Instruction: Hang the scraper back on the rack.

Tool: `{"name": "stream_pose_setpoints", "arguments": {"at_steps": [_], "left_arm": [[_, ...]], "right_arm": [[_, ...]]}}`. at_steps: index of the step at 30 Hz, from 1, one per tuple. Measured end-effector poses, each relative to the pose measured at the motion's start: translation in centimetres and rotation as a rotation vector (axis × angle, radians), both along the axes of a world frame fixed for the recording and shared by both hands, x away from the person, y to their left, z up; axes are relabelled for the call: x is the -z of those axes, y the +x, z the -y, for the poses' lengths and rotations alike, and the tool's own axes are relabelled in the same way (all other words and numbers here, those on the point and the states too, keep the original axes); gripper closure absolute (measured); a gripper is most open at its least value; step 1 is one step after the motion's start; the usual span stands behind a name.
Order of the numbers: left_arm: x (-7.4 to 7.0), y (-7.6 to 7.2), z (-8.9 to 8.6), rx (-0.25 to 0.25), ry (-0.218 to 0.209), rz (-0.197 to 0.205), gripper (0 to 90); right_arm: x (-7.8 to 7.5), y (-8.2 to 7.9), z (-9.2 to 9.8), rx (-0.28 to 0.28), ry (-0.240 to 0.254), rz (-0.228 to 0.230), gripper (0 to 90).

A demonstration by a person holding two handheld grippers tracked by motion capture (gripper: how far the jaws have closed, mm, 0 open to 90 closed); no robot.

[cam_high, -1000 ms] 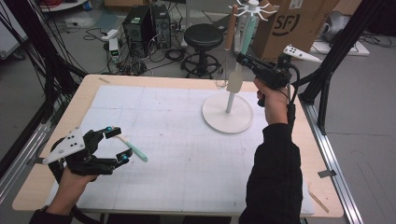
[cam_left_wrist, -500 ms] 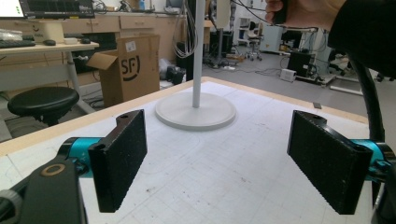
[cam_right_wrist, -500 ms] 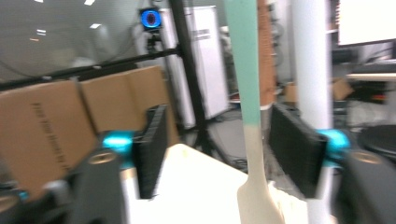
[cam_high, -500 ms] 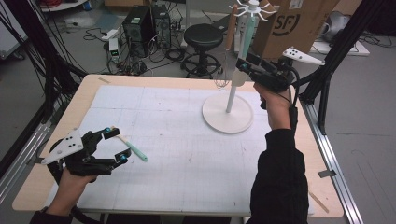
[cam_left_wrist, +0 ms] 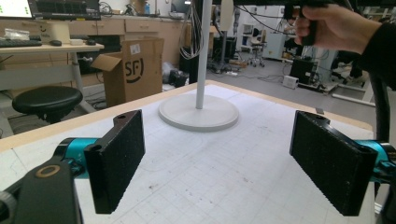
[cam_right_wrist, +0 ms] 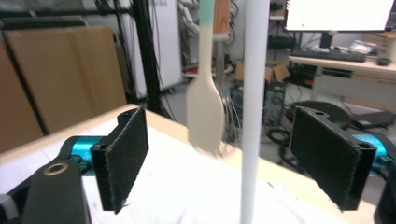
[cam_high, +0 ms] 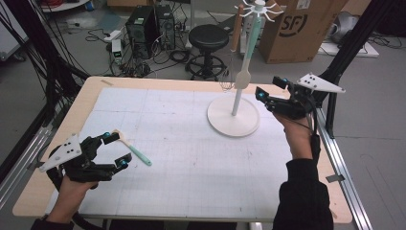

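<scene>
A white rack [cam_high: 233, 117] with a round base, a thin pole and hooks on top stands at the table's far right. A cream spatula with a teal handle [cam_high: 245, 60] and a wooden-handled whisk [cam_high: 233, 45] hang from it. My right gripper [cam_high: 269, 87] is open just right of the pole, nothing held. In the right gripper view the pole [cam_right_wrist: 254, 112] rises between the open jaws, with the hanging spatula [cam_right_wrist: 204, 112] beyond. A second small teal-handled spatula [cam_high: 135, 151] lies flat at the near left. My left gripper [cam_high: 118, 149] is open right beside it.
The white gridded mat [cam_high: 191, 158] covers most of the wooden table [cam_high: 91, 96]. In the left gripper view the rack base [cam_left_wrist: 198, 112] sits ahead past the open jaws. A black stool [cam_high: 209, 38] and a cardboard box [cam_high: 297, 28] stand on the floor behind.
My right gripper has drawn back to the right and lower, away from the hanging spatula. The left gripper and the spatula on the table stayed put.
</scene>
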State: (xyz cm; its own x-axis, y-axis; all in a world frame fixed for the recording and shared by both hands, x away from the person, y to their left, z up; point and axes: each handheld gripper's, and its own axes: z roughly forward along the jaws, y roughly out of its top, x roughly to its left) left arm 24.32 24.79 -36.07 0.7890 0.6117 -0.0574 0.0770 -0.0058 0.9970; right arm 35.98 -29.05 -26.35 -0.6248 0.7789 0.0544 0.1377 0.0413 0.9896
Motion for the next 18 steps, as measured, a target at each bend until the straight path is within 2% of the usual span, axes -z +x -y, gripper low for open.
{"name": "stream_pose_setpoints", "arguments": {"at_steps": [4, 6, 9, 18], "left_arm": [[0.2, -0.1, -0.3, -0.008, -0.008, 0.004, 18.6], [0.3, -0.1, -0.4, -0.016, -0.013, 0.001, 18.6], [0.3, -0.1, -0.6, -0.020, -0.012, 0.005, 18.9], [0.1, -0.2, -0.8, -0.030, -0.006, 0.007, 18.9]], "right_arm": [[0.9, -1.4, 0.9, 0.006, -0.021, 0.003, 17.1], [1.0, -2.0, 1.4, 0.008, -0.016, 0.008, 16.7], [0.8, -3.1, 2.1, 0.006, -0.002, 0.019, 16.6], [0.1, -4.2, 2.6, 0.013, -0.034, 0.031, 16.6]]}}
